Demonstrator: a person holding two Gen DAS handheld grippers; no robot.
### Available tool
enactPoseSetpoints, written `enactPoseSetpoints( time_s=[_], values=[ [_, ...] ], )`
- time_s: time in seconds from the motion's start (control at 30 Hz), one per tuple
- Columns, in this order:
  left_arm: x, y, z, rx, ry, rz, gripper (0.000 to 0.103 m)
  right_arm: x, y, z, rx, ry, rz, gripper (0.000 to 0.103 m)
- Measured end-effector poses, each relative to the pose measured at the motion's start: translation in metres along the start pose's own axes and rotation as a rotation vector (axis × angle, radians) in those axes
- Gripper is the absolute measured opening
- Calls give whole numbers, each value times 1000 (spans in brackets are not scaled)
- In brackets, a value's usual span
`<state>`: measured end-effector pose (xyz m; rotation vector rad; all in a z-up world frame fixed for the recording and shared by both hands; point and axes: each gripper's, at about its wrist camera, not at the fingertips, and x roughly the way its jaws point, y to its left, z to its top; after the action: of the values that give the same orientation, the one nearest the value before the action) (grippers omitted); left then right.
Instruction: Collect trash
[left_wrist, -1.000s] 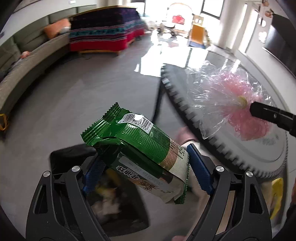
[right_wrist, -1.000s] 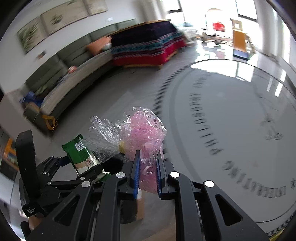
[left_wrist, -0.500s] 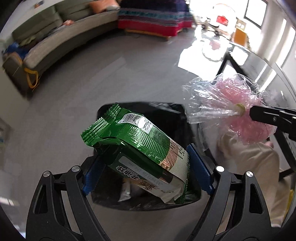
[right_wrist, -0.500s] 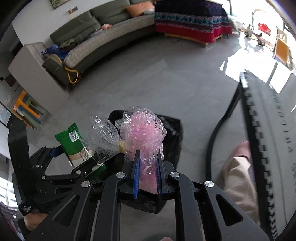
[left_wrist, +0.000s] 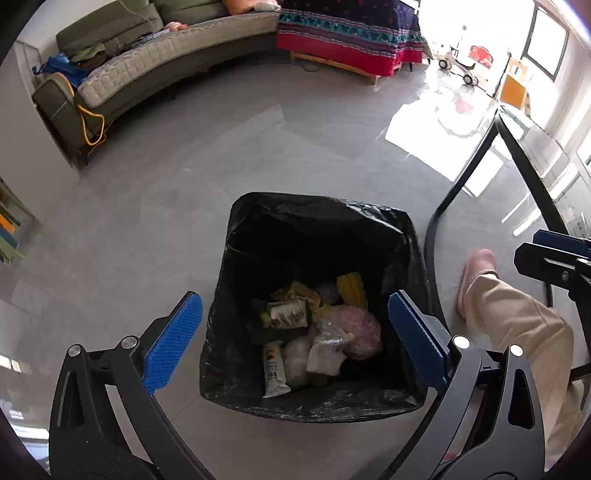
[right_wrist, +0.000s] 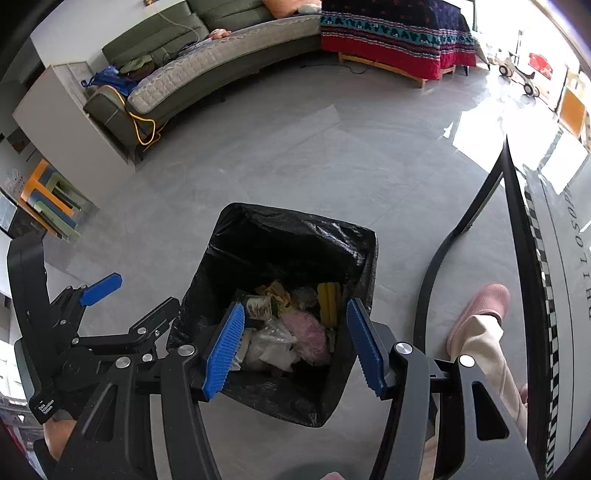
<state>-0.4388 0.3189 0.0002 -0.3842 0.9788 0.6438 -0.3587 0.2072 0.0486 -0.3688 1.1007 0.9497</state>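
Observation:
A bin lined with a black bag (left_wrist: 317, 221) stands on the grey floor, also in the right wrist view (right_wrist: 295, 236). Inside lie the green snack packet (left_wrist: 286, 314), the pink plastic bag (left_wrist: 354, 326) and several other wrappers; the pink bag also shows in the right wrist view (right_wrist: 306, 332). My left gripper (left_wrist: 295, 339) is open and empty above the bin's near side. My right gripper (right_wrist: 295, 347) is open and empty above the bin, to the right of the left gripper (right_wrist: 103, 288).
The round table's black edge (right_wrist: 524, 258) and curved leg (left_wrist: 436, 221) stand right of the bin. The person's leg and pink slipper (left_wrist: 476, 266) are beside it. A grey sofa (left_wrist: 147, 66) and a covered bench (left_wrist: 347, 33) stand far back.
Both grippers have opened over the bin. The green packet and the pink bag have dropped from the jaws into the bin.

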Motion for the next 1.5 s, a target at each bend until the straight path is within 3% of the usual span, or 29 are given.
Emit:
enactPoseSetpoints(
  time_s=[0.23, 0.53, 0.73, 1.17, 1.5],
  values=[
    [-4, -19, 11, 45, -17, -13, 97, -12, -17, -6, 17, -34, 14, 67],
    [-17, -87, 36, 151, -48, -68, 97, -45, -73, -10, 103, -98, 7, 69],
    [-24, -146, 54, 230, -72, -124, 97, -79, -128, -17, 166, -150, -85, 72],
    [-35, -325, 78, 458, -98, -323, 97, -154, -274, -65, 408, -280, -278, 82],
    [-34, -425, 76, 587, -91, -419, 97, -170, -364, -113, 575, -289, -407, 83]
  ],
)
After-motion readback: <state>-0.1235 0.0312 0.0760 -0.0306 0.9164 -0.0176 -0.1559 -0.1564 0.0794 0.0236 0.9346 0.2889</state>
